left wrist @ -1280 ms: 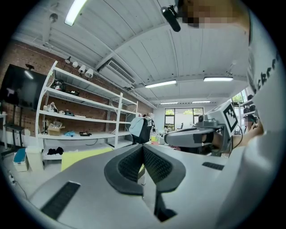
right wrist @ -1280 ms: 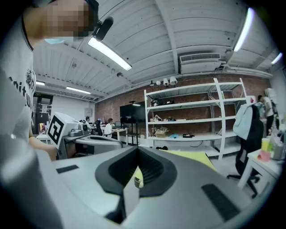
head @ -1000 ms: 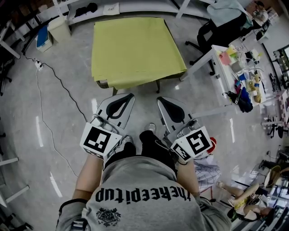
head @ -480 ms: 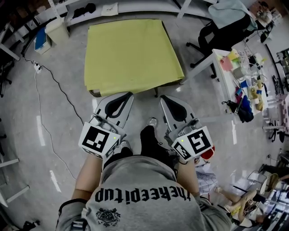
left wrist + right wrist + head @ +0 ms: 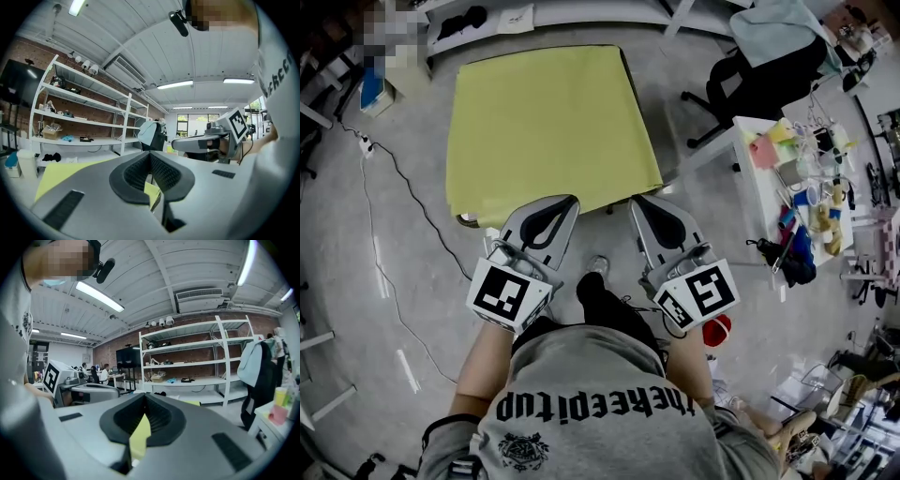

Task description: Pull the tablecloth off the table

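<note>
Person approaches covered table: the left gripper [image 5: 557,202] had its jaws closed together and pointed level at the middle of the table's [image 5: 467,219] near edge. The yellow tablecloth [image 5: 546,117] showed as a sliver through the slit between the black pads [image 5: 174,177]. The right gripper [image 5: 645,201], jaws likewise closed, pointed at the same edge beside the near right corner, and a yellow strip was visible in its slit too. Whether either tip touched the cloth could not be told.

Each gripper carried a marker cube [image 5: 508,292] printed with a black-and-white square pattern. Behind them, the person's grey shirt [image 5: 600,412] bore black lettering, seen upside down, that appeared to read "thekeepitup", above a small crest too fine to read.

The tablecloth lay flat across the whole tabletop, draping over its edges. A black office chair [image 5: 750,84] with a pale jacket [image 5: 778,19] over its back stood off the far right corner. A cluttered white side table [image 5: 748,141] stood to the right, and a cable [image 5: 394,187] trailed over the floor [image 5: 356,281] to the left. White shelves [image 5: 197,364] lined a brick wall beyond.
</note>
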Available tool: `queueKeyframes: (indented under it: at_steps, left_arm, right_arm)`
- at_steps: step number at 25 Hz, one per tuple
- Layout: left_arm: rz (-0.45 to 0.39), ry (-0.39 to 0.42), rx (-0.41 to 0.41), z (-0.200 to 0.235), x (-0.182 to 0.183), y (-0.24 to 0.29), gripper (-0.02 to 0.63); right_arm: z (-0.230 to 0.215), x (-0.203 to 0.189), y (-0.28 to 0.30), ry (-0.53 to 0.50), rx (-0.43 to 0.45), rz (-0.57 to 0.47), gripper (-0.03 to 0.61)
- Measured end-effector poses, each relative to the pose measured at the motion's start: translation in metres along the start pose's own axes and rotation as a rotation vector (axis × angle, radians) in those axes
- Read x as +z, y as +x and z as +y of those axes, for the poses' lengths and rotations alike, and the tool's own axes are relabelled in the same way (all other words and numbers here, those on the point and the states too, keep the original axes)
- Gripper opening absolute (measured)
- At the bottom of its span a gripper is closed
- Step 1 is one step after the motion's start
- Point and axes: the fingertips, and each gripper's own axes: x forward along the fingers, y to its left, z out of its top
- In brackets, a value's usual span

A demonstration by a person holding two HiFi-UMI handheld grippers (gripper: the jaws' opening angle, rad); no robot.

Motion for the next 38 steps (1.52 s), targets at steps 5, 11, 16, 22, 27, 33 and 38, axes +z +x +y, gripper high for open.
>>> queueKeyframes:
  at_steps: [5, 11, 16, 22, 27, 33, 38]
  left_arm:
    - [0.001, -0.008, 0.032, 0.009, 0.0, 0.04, 0.015]
    - [0.005, -0.033, 0.057, 0.018, -0.003, 0.08, 0.015]
    - [0.016, -0.034, 0.066, 0.016, -0.006, 0.111, 0.015]
    - [0.04, -0.009, 0.061, 0.01, -0.016, 0.136, 0.015]
    - [0.073, -0.013, 0.036, 0.009, -0.025, 0.15, 0.015]
    - [0.109, -0.01, 0.02, 0.01, -0.043, 0.166, 0.015]
    - [0.141, -0.035, 0.009, 0.014, -0.057, 0.173, 0.015]
  right_arm:
    - [-0.045, -0.004, 0.013, 0.01, 0.016, 0.019, 0.011]
    - [-0.084, -0.011, 0.029, 0.009, 0.042, 0.044, 0.011]
    - [-0.121, -0.029, 0.034, 0.03, 0.035, 0.082, 0.011]
    - [-0.156, -0.055, 0.037, 0.078, 0.016, 0.114, 0.012]
    - [-0.179, -0.079, 0.04, 0.119, -0.025, 0.153, 0.017]
    - [-0.204, -0.126, 0.045, 0.202, -0.066, 0.232, 0.056]
    - [-0.221, -0.173, 0.05, 0.271, -0.114, 0.297, 0.087]
